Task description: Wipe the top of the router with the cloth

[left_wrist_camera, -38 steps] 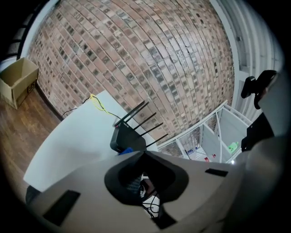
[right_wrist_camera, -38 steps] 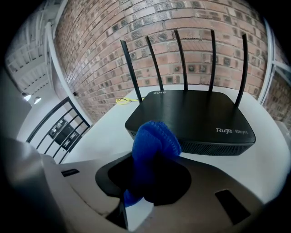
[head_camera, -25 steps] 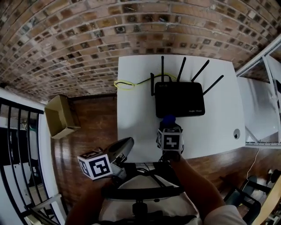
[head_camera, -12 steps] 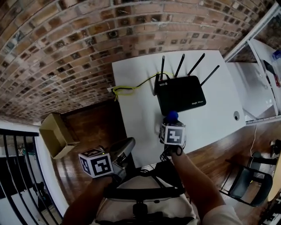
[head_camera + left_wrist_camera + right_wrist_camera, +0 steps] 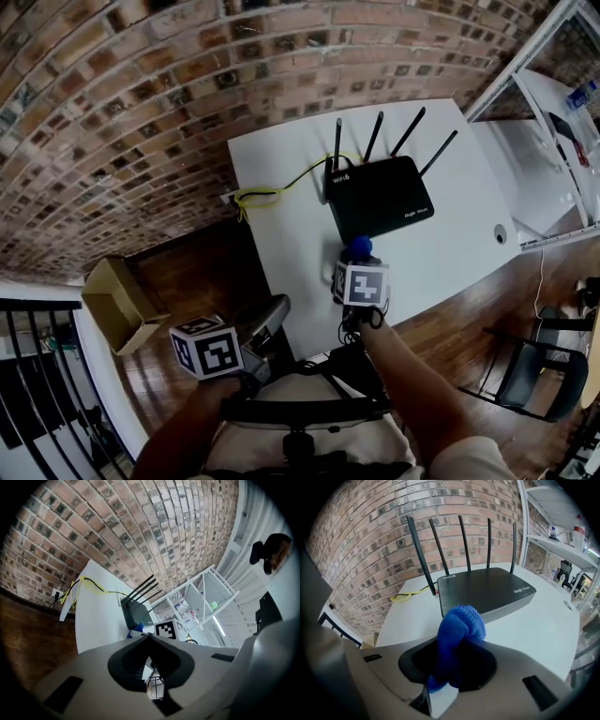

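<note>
My main worry is the router (image 5: 380, 199) itself. It looks light, and it sits loose on the white counter (image 5: 281, 234), so a firm forward stroke with the cloth could push it back toward the brick wall (image 5: 141, 94) rather than clean it. Nothing braces it. The upright antennas (image 5: 440, 545) along its back edge are the second hazard: if I carry a stroke too far, I expect the wad to catch one and bend it or tip the whole box. A shove could also pull on the yellow cable (image 5: 258, 195) that runs off its left rear corner and loops at the counter's edge.

The router is a flat black slab with a matte, gently sloping top, pale lettering near two corners and a vented front edge. I can't make out any dust on it from here. It lies toward the far side of the counter, front edge facing me.

The blue cloth (image 5: 457, 634) is bunched into a knitted wad, and the right tongs (image 5: 450, 667) are clamped on it. The wad hangs just short of the router's front edge, not touching it as far as I can judge. It is a small contact patch, so it could slip out under sideways drag.

The left tongs (image 5: 267, 323) are held low, well off the counter's near corner, their jaws together with nothing between them. A cardboard box (image 5: 117, 300) sits on the wooden floor to the left.
</note>
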The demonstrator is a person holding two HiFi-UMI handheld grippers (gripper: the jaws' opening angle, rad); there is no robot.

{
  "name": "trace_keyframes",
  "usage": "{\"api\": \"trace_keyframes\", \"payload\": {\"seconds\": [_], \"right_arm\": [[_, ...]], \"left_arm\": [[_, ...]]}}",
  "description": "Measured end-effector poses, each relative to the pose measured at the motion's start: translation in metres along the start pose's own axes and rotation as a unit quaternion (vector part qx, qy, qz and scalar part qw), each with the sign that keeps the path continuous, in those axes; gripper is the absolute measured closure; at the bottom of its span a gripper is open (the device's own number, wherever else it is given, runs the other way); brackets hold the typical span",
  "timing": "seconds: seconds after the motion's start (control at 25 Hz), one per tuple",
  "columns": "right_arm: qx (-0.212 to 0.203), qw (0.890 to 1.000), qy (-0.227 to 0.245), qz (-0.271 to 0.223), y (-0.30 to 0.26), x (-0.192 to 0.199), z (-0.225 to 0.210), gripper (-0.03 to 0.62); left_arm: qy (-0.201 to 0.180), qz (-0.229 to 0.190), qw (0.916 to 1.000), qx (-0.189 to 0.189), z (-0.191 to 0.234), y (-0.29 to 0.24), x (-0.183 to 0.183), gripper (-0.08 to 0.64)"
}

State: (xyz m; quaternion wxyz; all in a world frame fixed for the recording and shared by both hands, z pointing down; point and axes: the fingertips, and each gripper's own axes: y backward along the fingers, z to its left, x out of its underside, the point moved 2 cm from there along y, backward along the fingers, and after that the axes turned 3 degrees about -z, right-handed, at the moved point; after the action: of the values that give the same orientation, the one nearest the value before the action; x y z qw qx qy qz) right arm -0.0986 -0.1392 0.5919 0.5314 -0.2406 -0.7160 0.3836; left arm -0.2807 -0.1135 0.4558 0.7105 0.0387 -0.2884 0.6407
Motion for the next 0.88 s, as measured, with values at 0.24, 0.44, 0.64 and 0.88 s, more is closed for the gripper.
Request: {"api": "trace_keyframes", "payload": {"seconds": [0.24, 0.44, 0.64, 0.88], "right_arm": [[0.003, 1.0, -0.008, 0.003, 0.002, 0.001, 0.004, 0.476], [-0.014, 1.0, -0.025, -0.006, -0.006, 0.006, 0.015, 0.476], [-0.043, 0.997, -0.048, -0.032, -0.031, 0.007, 0.036, 0.476], [-0.016, 0.997, -0.063, -0.033, -0.038, -0.014, 0.04, 0.476]], "left_arm": [[-0.007, 0.01, 0.9999, 0.002, -0.003, 0.0, -0.001, 0.558], [-0.009, 0.013, 0.9999, 0.002, -0.003, 0.004, -0.002, 0.558], [-0.007, 0.01, 0.9999, -0.004, 0.003, 0.013, -0.006, 0.558], [-0.002, 0.005, 0.9999, -0.01, 0.013, 0.022, -0.013, 0.558]]}}
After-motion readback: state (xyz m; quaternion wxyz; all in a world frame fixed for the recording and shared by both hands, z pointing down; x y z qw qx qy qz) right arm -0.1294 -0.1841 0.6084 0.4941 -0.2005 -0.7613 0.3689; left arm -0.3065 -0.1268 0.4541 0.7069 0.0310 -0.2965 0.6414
